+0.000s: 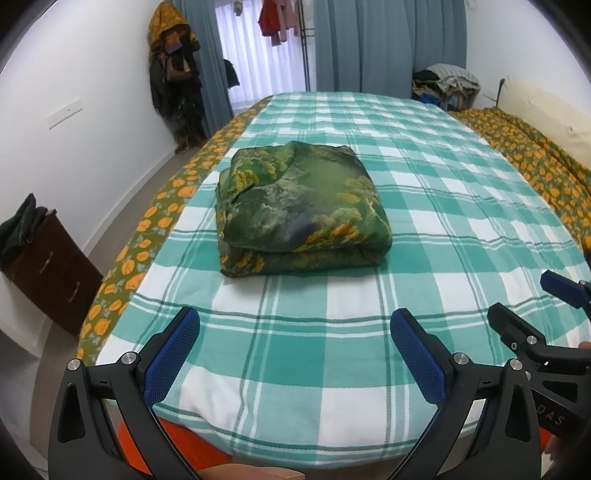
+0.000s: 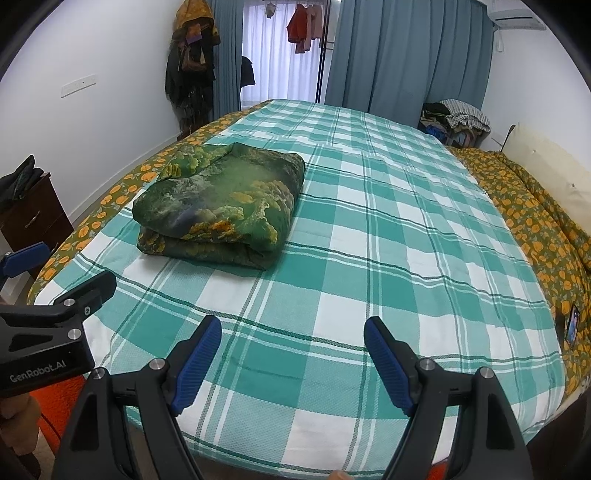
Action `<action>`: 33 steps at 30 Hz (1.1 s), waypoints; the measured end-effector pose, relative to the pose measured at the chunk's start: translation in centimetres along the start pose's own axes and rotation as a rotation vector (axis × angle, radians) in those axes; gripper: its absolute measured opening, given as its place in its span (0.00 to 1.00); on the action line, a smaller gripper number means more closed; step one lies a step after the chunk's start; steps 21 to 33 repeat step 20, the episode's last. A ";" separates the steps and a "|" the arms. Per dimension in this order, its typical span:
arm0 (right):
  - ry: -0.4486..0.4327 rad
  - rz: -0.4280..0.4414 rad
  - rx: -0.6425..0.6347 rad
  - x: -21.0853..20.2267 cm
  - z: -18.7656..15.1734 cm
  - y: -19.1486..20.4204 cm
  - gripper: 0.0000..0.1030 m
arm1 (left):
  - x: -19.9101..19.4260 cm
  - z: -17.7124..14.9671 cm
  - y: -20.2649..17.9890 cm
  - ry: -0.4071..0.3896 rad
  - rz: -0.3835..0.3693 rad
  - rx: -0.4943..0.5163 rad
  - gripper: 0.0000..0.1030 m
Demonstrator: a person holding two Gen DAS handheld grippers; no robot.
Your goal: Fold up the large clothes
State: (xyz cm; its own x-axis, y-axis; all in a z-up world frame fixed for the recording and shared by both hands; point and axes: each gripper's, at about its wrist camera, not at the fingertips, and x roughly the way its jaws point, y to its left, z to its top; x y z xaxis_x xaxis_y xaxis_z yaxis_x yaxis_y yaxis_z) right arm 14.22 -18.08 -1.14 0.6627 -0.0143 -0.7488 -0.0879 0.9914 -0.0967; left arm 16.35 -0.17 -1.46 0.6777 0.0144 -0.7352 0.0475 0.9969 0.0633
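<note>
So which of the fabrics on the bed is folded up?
The dark green cloth with yellow patches, a thick bundle on the checked sheet. The sheet and the orange-flowered cover lie spread flat.

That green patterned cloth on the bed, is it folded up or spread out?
Folded. The green patterned cloth sits as a compact stacked bundle on the checked bedspread, with layered edges showing along its near side.

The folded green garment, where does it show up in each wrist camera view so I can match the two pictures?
Left wrist view: folded green garment lies center-left on the checked bedspread, ahead of the open left gripper.
Right wrist view: it sits upper left, well left of the open right gripper.
Shared landmark: the red clothes hanging at the window.
</note>
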 end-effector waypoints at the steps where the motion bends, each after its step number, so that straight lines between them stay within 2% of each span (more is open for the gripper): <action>1: 0.002 0.001 0.000 0.1 0.0 0.0 0.79 | 0.0 0.0 0.0 0.002 0.000 -0.002 0.99; 33: 0.017 0.011 0.019 0.9 -0.3 -0.7 0.79 | 0.3 -0.2 -0.6 -0.017 0.011 0.018 0.99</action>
